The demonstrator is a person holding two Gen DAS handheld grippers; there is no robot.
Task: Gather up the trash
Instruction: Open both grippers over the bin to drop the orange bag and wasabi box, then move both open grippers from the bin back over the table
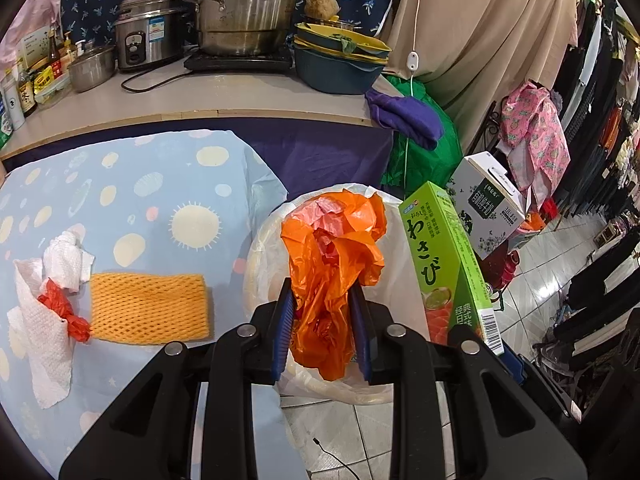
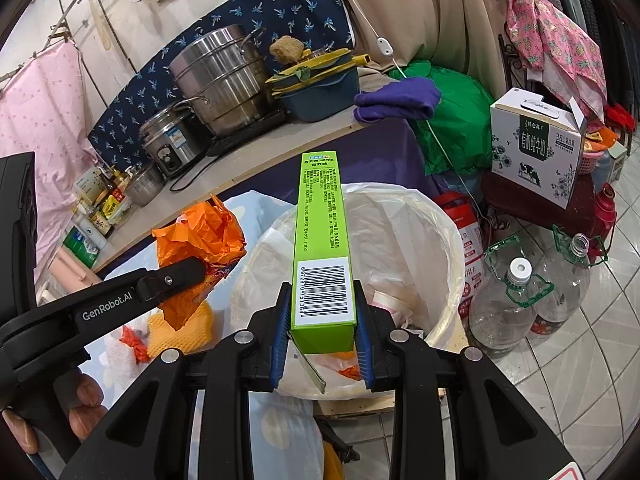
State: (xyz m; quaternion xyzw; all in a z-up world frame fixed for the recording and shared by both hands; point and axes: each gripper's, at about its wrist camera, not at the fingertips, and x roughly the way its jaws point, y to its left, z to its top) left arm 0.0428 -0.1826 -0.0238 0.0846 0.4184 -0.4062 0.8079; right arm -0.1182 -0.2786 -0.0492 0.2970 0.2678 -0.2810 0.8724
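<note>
My left gripper [image 1: 323, 296] is shut on a crumpled orange plastic bag [image 1: 336, 248], held over the white-lined trash bin [image 1: 260, 256]. The same orange bag [image 2: 200, 236] and the left gripper [image 2: 176, 278] show at the left of the right wrist view. My right gripper [image 2: 322, 308] is shut on a long green wasabi box [image 2: 322, 240], above the bin [image 2: 440, 248]; that box [image 1: 444, 256] stands to the right in the left wrist view. On the blue patterned cloth [image 1: 132, 208] lie a white paper towel with red plastic [image 1: 48, 300] and an orange foam net [image 1: 150, 308].
A counter [image 1: 200, 100] behind holds pots, a rice cooker [image 1: 150, 36], bottles and stacked dishes. A milk carton box [image 2: 536, 148] and clear plastic bottles [image 2: 516, 300] stand on the tiled floor right of the bin. A hand [image 2: 86, 404] grips the left tool.
</note>
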